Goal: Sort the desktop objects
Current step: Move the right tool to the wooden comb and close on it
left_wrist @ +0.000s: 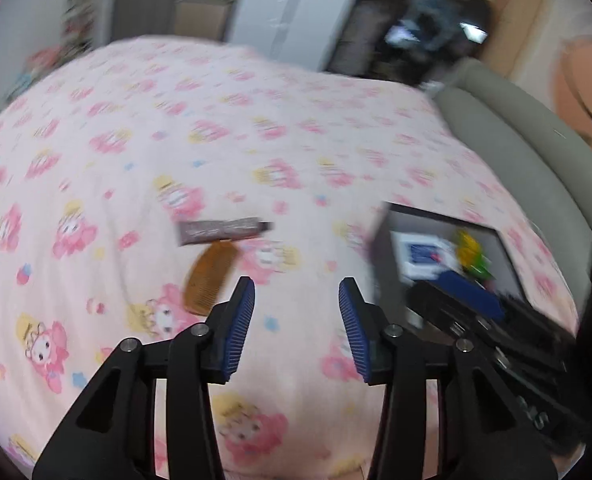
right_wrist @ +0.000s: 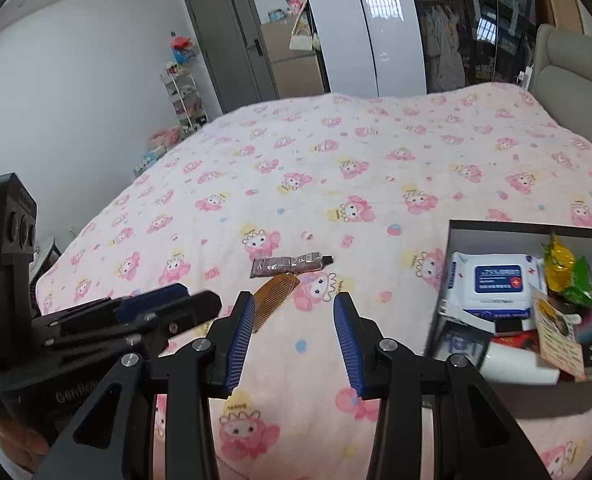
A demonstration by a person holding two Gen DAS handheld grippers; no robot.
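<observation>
A brown tube (right_wrist: 290, 266) with a dark cap lies flat on the bed (right_wrist: 375, 152), its cap pointing toward the box, and a brown comb (right_wrist: 274, 298) lies just beside it on the near side, one end close to or touching the tube. The tube's label is too small to read. To the right of both, well apart from them, stands an open box (right_wrist: 523, 226) with dark walls, already holding a white pack of wipes (right_wrist: 493, 280) with a blue label whose print cannot be read, a yellow and green wrapper (right_wrist: 567, 272), a card with a picture (right_wrist: 557, 332) and other small items. The right claw (right_wrist: 294, 340) hangs over the bedspread with its blue-padded fingers spread apart and nothing between them, the comb just past its left finger. The left claw (left_wrist: 296, 328) is likewise spread wide and empty above the bed, near the comb (left_wrist: 210, 278) and tube (left_wrist: 224, 230), with the box (left_wrist: 447, 216) to its right; this view is blurred. The left tool's body (right_wrist: 72, 396) carries raised letters reading roughly "GenRob", partly hidden. The bedspread is pink with cartoon rabbit figures, and a grey headboard (right_wrist: 571, 76) rises at the far right.
</observation>
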